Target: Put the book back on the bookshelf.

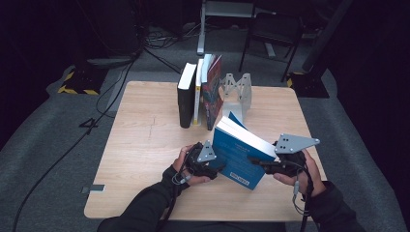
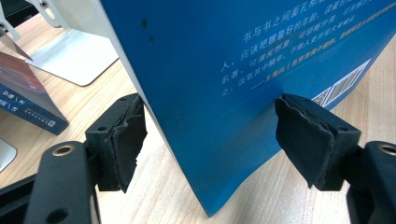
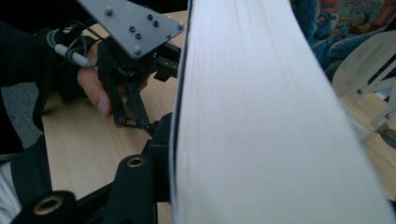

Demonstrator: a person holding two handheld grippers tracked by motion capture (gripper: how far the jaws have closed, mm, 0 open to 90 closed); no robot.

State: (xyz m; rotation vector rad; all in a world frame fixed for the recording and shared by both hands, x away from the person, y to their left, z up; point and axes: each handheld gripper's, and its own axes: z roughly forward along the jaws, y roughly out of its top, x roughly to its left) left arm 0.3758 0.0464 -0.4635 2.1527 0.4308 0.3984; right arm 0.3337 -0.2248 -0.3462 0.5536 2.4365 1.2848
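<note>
In the high view, going from the left of the frame, the wooden surface (image 1: 140, 145) is lying mostly bare until the row of upright books (image 1: 199, 92) at upper centre. They are leaning against a white metal bookend (image 1: 238, 92) just to their right, which is acting as the holder: a black book, a thin pale one and a colourful one are standing in it, with room beside them, probably for one more.

Lower down, left of centre, the left tool (image 1: 216, 166) is sitting at the lower left edge of the blue book (image 1: 239, 157). In the left gripper view its jaws are standing apart, one pad (image 2: 122, 140) on each side of the book's lower corner (image 2: 224, 93), so it seems to be steadying or about to pinch rather than carrying the load.

The blue book is being held tilted in the lower centre of the frame, between the two hands, its lower corner down near the surface and its white page edges facing up and right, well short of the row.

At the right, the right tool (image 1: 256, 162) is meeting the book's right side. In the right gripper view one dark jaw is pressing flat against the cover beside the block of pages (image 3: 261, 116); the other jaw is hidden behind the pages, so I cannot tell whether it is clamped. Holding from both sides is likely keeping the book from flopping open while it is being stood up.
</note>
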